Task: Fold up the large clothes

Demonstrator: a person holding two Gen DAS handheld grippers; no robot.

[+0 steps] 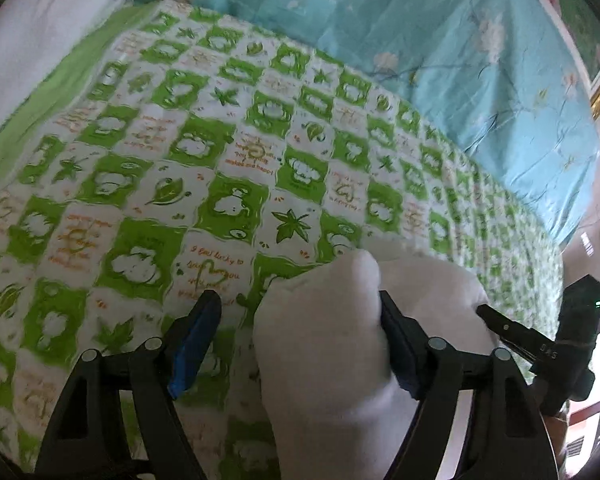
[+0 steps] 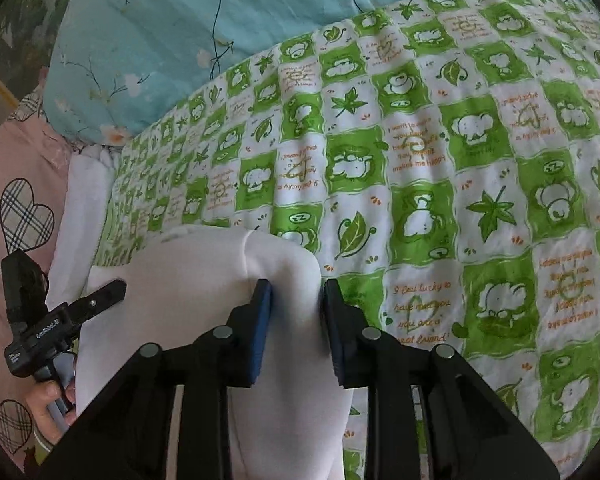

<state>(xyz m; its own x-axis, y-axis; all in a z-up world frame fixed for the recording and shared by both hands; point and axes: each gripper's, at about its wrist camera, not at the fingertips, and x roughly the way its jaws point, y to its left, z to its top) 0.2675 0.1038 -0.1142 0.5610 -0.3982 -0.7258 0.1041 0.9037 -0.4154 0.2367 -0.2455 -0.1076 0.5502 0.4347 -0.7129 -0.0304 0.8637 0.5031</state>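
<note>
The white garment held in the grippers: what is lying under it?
Under the white garment lies the green-and-white checked quilt, spreading around it. Whatever the garment covers directly is hidden.

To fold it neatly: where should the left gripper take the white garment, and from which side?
Probably the raised fold of the white garment between the fingers of the open left gripper, coming from the near edge. It bulges off the green quilt, so pads can close across it without catching the quilt.

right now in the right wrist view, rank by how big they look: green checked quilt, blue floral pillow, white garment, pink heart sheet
1. green checked quilt
2. blue floral pillow and white garment look alike; the garment lies nearest the camera, so I won't rank them
3. pink heart sheet, mostly cut off at the edge
</note>
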